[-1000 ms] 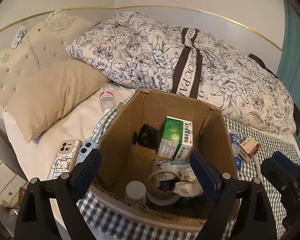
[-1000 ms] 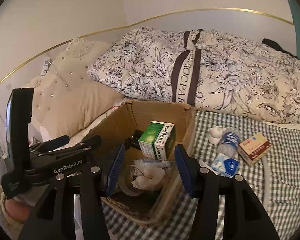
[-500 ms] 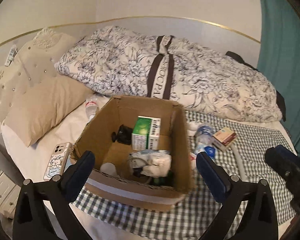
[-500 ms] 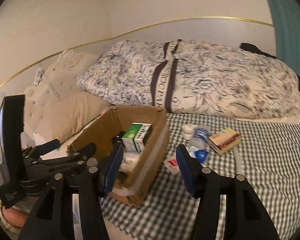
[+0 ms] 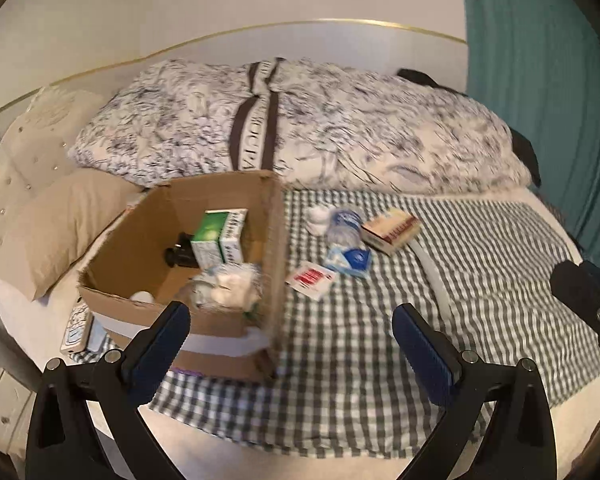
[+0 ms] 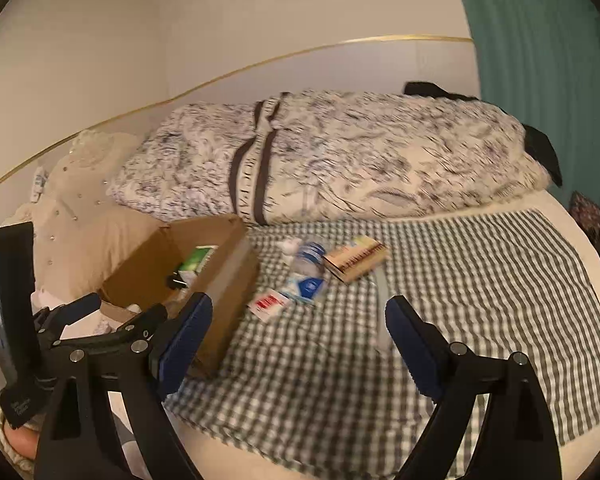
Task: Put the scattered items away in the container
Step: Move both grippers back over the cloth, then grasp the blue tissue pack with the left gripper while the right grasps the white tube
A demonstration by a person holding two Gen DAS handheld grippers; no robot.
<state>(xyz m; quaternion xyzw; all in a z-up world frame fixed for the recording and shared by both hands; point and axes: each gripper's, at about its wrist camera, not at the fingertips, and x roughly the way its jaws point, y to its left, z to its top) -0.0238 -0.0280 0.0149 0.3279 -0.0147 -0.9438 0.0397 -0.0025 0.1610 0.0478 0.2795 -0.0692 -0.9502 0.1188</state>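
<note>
An open cardboard box (image 5: 112, 308) (image 6: 228, 280) stands on the checked cloth and holds a green-and-white carton (image 5: 218, 238), a black item and crumpled white material. Right of it lie a red-and-white sachet (image 5: 310, 279) (image 6: 268, 304), a blue-and-white packet (image 5: 350, 260) (image 6: 306, 286), a small water bottle (image 5: 342, 222) (image 6: 310, 256), a tan flat box (image 5: 390, 230) (image 6: 354, 260) and a pale tube (image 5: 432, 270). My left gripper (image 5: 290, 330) hangs open and empty near the box's front corner. My right gripper (image 6: 298, 322) is opening, with nothing between its jaws, short of the scattered items.
A rolled floral duvet (image 5: 300, 124) lies along the wall behind. Beige pillows (image 5: 52, 224) are at the left. Two phones (image 5: 78, 326) lie by the box's left corner. A teal curtain (image 5: 540, 80) hangs at the right. The checked cloth (image 6: 480, 300) stretches to the right.
Both grippers have drawn back from over the box and swung right, so the scattered items now sit ahead. The right gripper's jaws have spread much wider; the left's slightly.
</note>
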